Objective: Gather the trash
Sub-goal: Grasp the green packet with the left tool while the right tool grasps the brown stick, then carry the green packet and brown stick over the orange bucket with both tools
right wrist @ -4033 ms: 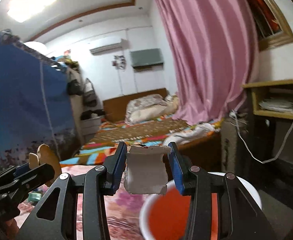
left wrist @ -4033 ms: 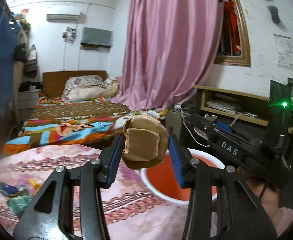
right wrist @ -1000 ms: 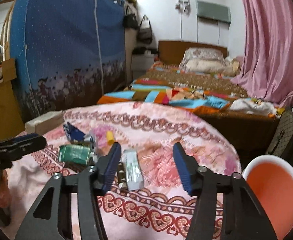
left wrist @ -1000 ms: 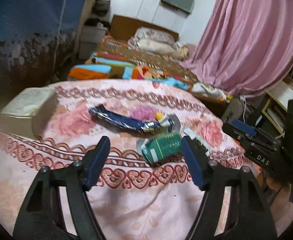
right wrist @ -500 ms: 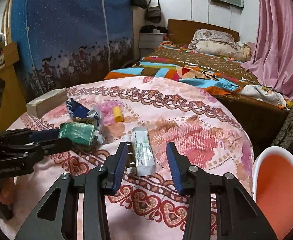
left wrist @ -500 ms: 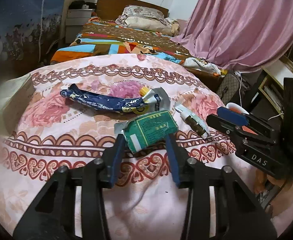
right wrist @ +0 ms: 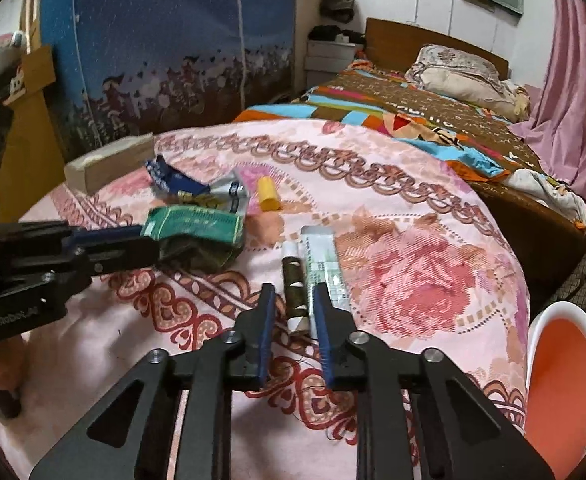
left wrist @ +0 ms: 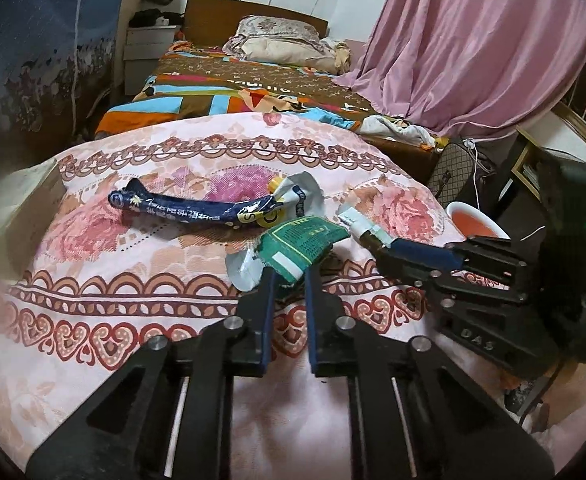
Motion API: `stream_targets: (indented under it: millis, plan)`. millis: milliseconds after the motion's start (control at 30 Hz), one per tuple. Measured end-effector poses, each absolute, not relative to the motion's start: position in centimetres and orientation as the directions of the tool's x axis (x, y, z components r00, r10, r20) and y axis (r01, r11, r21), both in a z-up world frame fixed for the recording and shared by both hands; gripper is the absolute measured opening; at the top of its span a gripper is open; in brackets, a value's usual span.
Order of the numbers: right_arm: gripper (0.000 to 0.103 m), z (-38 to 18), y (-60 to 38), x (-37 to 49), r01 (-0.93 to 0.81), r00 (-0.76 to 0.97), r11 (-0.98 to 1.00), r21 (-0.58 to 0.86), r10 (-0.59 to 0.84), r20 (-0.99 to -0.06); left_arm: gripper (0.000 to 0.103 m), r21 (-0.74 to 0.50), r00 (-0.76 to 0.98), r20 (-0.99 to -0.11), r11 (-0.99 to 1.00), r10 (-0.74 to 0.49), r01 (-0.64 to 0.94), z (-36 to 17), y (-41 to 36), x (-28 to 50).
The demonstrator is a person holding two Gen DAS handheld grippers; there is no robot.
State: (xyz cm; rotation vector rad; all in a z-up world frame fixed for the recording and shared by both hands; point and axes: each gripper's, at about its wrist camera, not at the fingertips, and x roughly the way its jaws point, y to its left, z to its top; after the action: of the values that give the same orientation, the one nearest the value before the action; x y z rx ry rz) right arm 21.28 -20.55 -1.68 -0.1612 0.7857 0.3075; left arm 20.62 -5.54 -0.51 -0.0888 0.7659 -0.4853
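Note:
My left gripper (left wrist: 289, 278) is shut on the near end of a crumpled green packet (left wrist: 303, 242) that lies on the pink flowered cloth (left wrist: 133, 320); the packet also shows in the right wrist view (right wrist: 193, 222). My right gripper (right wrist: 294, 300) is shut on the near end of a thin dark and white tube (right wrist: 295, 292), with a flat white wrapper (right wrist: 323, 264) against its right finger. A long blue wrapper (left wrist: 197, 210) and a small yellow piece (right wrist: 267, 194) lie further back. The white bin with an orange inside (right wrist: 561, 368) stands at the right, below the table edge.
A pale box (right wrist: 109, 162) sits at the table's far left edge. A bed with a colourful cover (right wrist: 413, 100) lies beyond the table. A blue wardrobe (right wrist: 153, 48) stands at the left and a pink curtain (left wrist: 473, 40) at the right.
Both grippers dropped their earlier pieces, swung from the bin to the table, and closed: the left on the green packet, the right on the thin tube.

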Motion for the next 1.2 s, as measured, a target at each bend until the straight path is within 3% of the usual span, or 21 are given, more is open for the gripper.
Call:
stream_targets:
  millis: [667, 1200]
  plan:
    - [0.009, 0.8, -22.1, 18.9, -0.295, 0.787, 0.955, -0.012, 0.236, -0.57, 0.0, -0.217, 0.7, -0.541, 0.882, -0.466, 0.419, 1.0, -5.1, 18.6]
    - [0.009, 5.3, -25.0, 13.6, -0.262, 0.942, 0.965, 0.025, 0.261, -0.209, 0.0, -0.123, 0.847, -0.261, 0.886, -0.463, 0.447, 5.0, -6.8, 13.9]
